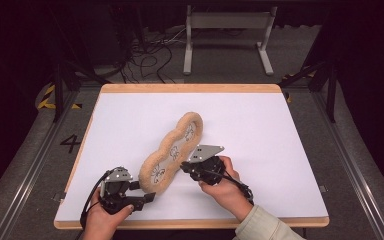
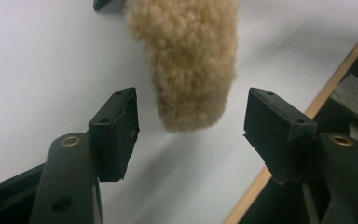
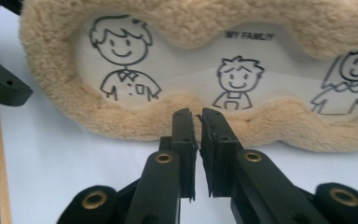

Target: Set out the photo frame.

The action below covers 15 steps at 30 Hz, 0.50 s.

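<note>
Presently, one item on your table (image 1: 260, 107): a plush picture frame (image 1: 172, 152), tan fleece, three lobes in a row, line-drawn family figures under the window.

Position: centre of the white top, toward the near edge. Its long axis runs diagonally, from near-left to far-right.

Left gripper (image 1: 147, 192): jaws apart, nothing between the pads; the frame's near-left end lobe (image 2: 191, 70) sits just ahead of the gap, untouched.

Right gripper (image 1: 184, 165): jaws all but together, no fleece pinched, tips just beside the frame's long edge, about midway along it (image 3: 191, 122).

Judgement: your left gripper lies on the long axis and is the better placed for an end grip.
</note>
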Tool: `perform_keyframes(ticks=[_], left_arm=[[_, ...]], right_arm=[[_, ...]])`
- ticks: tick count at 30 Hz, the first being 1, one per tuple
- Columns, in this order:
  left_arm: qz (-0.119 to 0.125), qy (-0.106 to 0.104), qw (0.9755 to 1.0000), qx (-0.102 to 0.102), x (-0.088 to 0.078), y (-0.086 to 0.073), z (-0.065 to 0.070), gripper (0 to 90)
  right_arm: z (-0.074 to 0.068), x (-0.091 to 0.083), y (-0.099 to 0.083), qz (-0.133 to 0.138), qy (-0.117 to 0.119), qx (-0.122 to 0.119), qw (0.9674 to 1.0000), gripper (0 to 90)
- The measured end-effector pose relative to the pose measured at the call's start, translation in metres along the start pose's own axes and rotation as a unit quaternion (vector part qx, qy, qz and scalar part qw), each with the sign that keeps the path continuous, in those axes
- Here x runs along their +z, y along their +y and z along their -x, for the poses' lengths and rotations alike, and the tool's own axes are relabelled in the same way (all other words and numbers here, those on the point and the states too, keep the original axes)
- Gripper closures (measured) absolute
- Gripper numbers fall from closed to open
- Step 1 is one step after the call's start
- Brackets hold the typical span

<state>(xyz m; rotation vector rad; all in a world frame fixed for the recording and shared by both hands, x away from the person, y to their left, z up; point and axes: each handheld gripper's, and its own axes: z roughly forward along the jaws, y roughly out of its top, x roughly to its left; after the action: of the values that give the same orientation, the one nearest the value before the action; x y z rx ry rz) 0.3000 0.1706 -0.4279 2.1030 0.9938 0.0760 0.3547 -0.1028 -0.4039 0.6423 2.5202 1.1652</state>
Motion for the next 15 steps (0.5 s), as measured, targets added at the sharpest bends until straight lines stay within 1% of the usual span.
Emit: perform_keyframes(ticks=[1,2,3,4,5,6,7,8,9,10,11,12,13,14,15], left_arm=[[0.0,0.0,1.0,0.0,0.0,0.0,0.0,36.9],[0.007,0.007,0.9999,0.007,0.006,0.005,0.003,37.5],[0.007,0.007,0.9999,0.007,0.006,0.005,0.003,38.3],[0.01,0.013,0.9998,0.01,0.011,0.007,0.004,39.8],[0.01,0.013,0.9998,0.01,0.011,0.007,0.004,40.7],[0.017,0.02,0.9996,0.011,0.013,0.009,0.004,40.7],[0.022,0.021,0.9995,0.009,0.014,0.009,0.003,45.8],[0.028,0.022,0.9993,0.006,0.014,0.009,0.003,48.3],[0.028,0.022,0.9993,0.006,0.014,0.009,0.003,54.5],[0.04,0.019,0.999,0.009,0.009,0.008,0.0,61.0],[0.04,0.015,0.9991,0.009,0.008,0.009,-0.002,62.9],[0.04,0.017,0.9991,0.004,0.007,0.008,-0.003,63.9],[0.04,0.017,0.9991,0.004,0.007,0.008,-0.003,64.9],[0.043,0.02,0.9988,0.005,0.005,0.008,-0.006,66.0],[0.046,0.015,0.9988,-0.006,0.003,0.007,-0.011,66.5]], right_arm=[[0.002,-0.001,-0.001,-0.001,-0.001,0.003,1.0,83.1],[0.004,-0.002,-0.002,0.0,-0.004,0.006,1.0,82.8],[0.005,-0.002,-0.002,0.0,-0.004,0.009,0.9999,82.3],[0.006,-0.003,-0.003,0.0,-0.004,0.012,0.9999,81.9],[0.006,-0.003,-0.003,0.0,-0.004,0.012,0.9999,81.9],[0.007,-0.004,-0.003,0.001,-0.005,0.012,0.9999,81.6],[0.01,-0.007,-0.002,0.003,-0.008,0.013,0.9999,80.4],[0.011,-0.008,-0.002,0.004,-0.009,0.015,0.9998,80.0],[0.011,-0.008,-0.002,0.004,-0.009,0.015,0.9998,80.0],[0.015,-0.01,-0.002,0.004,-0.011,0.018,0.9998,78.7],[0.016,-0.012,-0.002,0.003,-0.013,0.02,0.9997,78.4],[0.018,-0.013,-0.002,0.004,-0.013,0.023,0.9997,78.3],[0.018,-0.013,-0.002,0.004,-0.013,0.023,0.9997,78.3],[0.024,-0.015,0.0,0.005,-0.011,0.026,0.9996,77.6],[0.027,-0.016,0.001,0.008,-0.011,0.03,0.9994,77.4]])
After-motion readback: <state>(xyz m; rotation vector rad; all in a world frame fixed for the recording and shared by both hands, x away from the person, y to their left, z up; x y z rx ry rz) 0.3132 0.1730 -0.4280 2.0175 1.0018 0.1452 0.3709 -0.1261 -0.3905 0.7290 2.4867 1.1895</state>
